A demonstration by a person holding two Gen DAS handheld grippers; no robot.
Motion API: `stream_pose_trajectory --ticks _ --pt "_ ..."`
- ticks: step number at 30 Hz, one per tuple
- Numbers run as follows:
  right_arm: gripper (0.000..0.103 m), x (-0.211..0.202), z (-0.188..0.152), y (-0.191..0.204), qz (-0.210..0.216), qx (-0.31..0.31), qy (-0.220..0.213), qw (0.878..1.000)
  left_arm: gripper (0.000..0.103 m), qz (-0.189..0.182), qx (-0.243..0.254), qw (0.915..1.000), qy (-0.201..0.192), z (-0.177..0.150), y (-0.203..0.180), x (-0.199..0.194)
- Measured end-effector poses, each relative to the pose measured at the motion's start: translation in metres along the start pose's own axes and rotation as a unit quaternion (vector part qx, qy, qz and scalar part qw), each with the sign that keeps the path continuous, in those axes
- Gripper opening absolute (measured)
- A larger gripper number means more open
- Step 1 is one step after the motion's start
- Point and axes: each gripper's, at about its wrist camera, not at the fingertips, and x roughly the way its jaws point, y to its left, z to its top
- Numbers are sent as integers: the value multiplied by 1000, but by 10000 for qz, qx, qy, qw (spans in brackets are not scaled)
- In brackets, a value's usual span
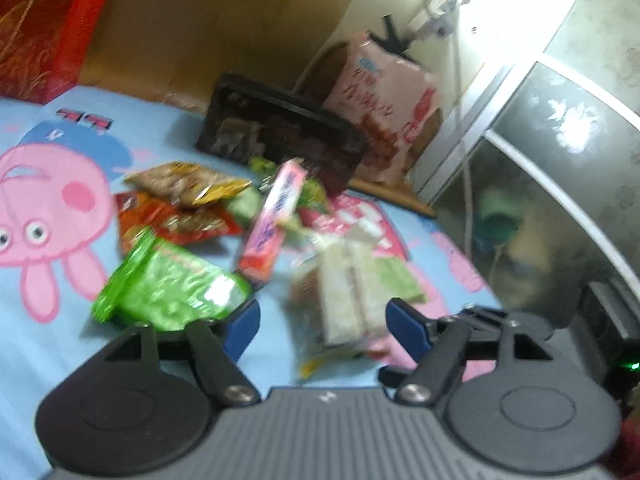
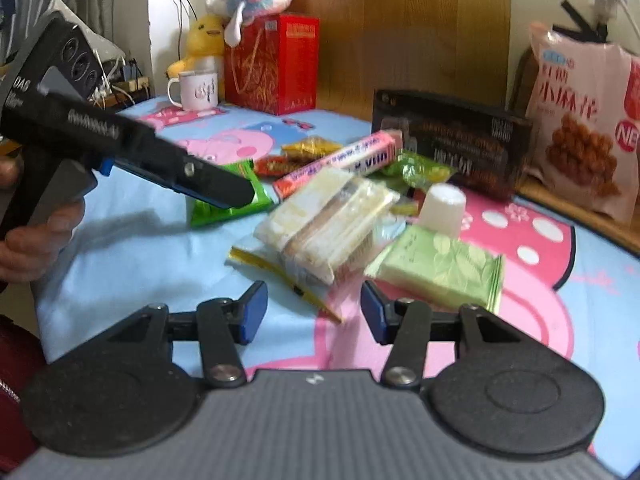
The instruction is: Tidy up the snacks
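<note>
A heap of snacks lies on a blue cartoon sheet [image 2: 132, 248]. My left gripper [image 1: 322, 320] is open, and a clear-wrapped pack of pale wafers [image 1: 352, 292] lies just past its jaws, untouched by the pads. A bright green packet [image 1: 172, 284] sits by its left finger. A long pink box [image 1: 276, 216] leans on the heap. My right gripper [image 2: 314, 308] is open and holds nothing, low over the sheet before the wafer pack [image 2: 332, 220] and a light green packet [image 2: 440, 268]. From the right wrist, the left gripper [image 2: 240, 196] hangs over the bright green packet [image 2: 228, 204].
A black box [image 2: 452, 140] and a big pink-white snack bag [image 2: 580, 120] stand at the back by the wooden headboard. A white cup [image 2: 442, 208] lies tipped in the heap. A red gift bag [image 2: 272, 64], mug [image 2: 198, 90] and plush toys fill the far left.
</note>
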Motion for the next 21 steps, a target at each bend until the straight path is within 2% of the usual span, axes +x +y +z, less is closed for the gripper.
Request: stream_pose_trajectory --ticks 4,6,9,11,12,14,18,21 --pt "54 9 3 -5 21 123 12 9999 74 -55 253 9995 153 3 -20 20" --pt "54 16 2 -3 -16 176 113 9998 58 -79 309 9990 299 2 -25 32" --pt "53 21 -1 -1 -28 222 79 9997 52 47 260 9991 329 0 -20 39" --pt "50 21 -1 1 -85 220 58 9997 52 -115 -44 9993 360 2 -10 40" --pt "45 21 -1 1 -106 251 43 9996 52 -186 -158 9990 366 3 -7 39" --pt "41 19 0 0 -142 357 -5 9993 53 -295 -243 9986 374 4 -3 36" --pt "41 10 4 2 -104 359 -202 9991 58 -364 -107 9989 260 2 -6 25" --pt "41 -1 9 10 -95 134 -450 9989 58 -360 -279 9984 340 0 3 28"
